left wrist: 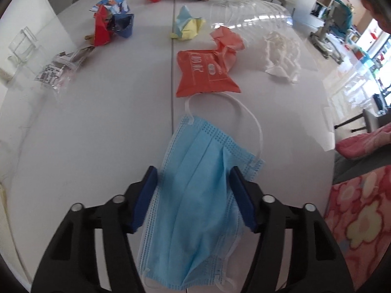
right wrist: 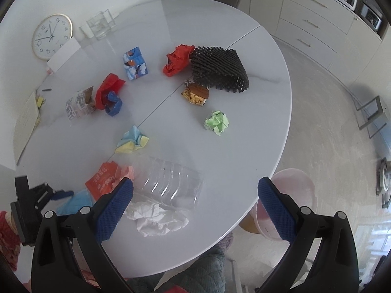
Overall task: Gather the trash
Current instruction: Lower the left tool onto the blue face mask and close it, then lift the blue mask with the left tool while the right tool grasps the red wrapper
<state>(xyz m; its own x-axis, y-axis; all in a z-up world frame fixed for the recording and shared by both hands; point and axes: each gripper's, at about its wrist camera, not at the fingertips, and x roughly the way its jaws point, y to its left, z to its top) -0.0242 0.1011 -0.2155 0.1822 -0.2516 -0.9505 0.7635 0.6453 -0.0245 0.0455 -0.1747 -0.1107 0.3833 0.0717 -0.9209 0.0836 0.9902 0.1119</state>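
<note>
Below, left gripper [left wrist: 193, 195] with pads pressing the blue mask's [left wrist: 195, 200] sides on the table [left wrist: 97, 134]; right gripper [right wrist: 195, 207] spread wide, empty, pink bin [right wrist: 293, 183] just behind its right finger

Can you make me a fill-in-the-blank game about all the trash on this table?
1. The left hand-held gripper has a blue ____ between its fingers.
2. The crumpled paper ball lying alone near the table's edge is ____.
3. The clear plastic bottle is lying on its ____.
4. The round thing leaning against the wall is a ____.

Missing words: face mask; green; side; clock.
</note>
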